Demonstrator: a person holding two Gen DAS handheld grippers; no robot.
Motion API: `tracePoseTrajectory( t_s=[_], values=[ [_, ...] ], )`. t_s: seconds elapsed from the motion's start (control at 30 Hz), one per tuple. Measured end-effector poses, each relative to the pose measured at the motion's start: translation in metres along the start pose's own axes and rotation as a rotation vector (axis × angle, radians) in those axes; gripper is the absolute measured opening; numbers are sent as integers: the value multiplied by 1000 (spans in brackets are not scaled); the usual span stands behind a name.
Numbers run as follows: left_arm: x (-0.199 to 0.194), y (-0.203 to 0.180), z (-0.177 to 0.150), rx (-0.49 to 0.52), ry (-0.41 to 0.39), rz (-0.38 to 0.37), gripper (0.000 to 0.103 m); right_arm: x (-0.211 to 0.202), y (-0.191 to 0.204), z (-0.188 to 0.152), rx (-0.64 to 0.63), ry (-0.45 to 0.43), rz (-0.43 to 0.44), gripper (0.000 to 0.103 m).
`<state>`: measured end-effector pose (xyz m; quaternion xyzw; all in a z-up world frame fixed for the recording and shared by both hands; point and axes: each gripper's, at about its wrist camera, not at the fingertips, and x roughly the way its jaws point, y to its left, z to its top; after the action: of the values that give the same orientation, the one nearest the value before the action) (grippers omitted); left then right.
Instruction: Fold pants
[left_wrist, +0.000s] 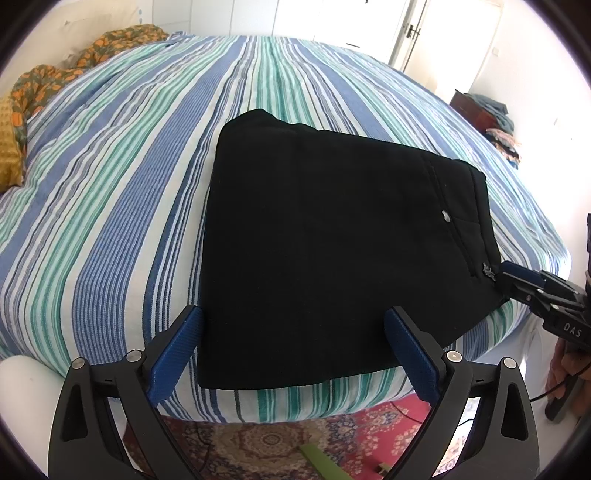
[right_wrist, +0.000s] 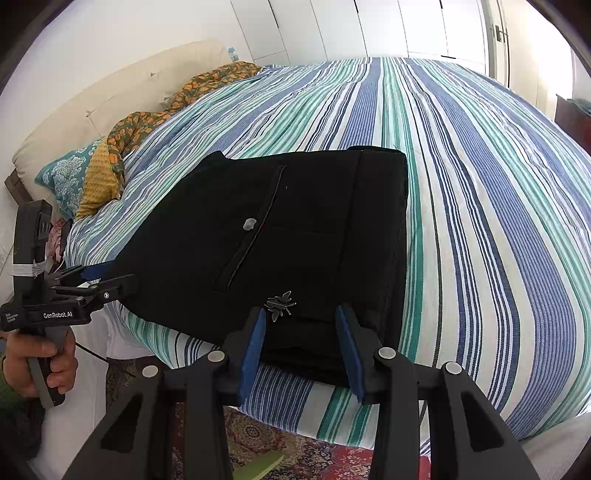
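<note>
The black pants (left_wrist: 314, 240) lie folded into a thick square on the striped bed (left_wrist: 110, 206). A silver button (right_wrist: 249, 223) and a fly-shaped metal charm (right_wrist: 280, 304) show on top. My left gripper (left_wrist: 293, 314) stands wide open over the pants' near edge, one blue pad at the left corner and the other above the cloth. My right gripper (right_wrist: 302, 314) is partly open at the waistband corner of the pants (right_wrist: 295, 229). The stacked edge lies flat between its fingers, unpinched. Each gripper shows in the other's view: the right gripper (left_wrist: 513, 277), the left gripper (right_wrist: 107, 280).
Orange-patterned bedding (right_wrist: 192, 92) and pillows (right_wrist: 66, 177) lie at the head of the bed by a cream headboard (right_wrist: 110, 96). A patterned red rug (left_wrist: 295, 435) covers the floor below the bed edge. A dark chest with folded cloth (left_wrist: 487, 114) stands at the far right.
</note>
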<state>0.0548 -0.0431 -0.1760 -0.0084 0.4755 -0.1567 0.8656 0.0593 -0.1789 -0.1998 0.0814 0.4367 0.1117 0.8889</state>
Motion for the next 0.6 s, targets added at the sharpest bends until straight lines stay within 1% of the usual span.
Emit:
tracePoseTrajectory(
  t_s=[0.6],
  values=[
    [1, 2, 1, -3, 2, -2, 99, -1, 0, 0, 0, 0, -2, 43]
  ],
)
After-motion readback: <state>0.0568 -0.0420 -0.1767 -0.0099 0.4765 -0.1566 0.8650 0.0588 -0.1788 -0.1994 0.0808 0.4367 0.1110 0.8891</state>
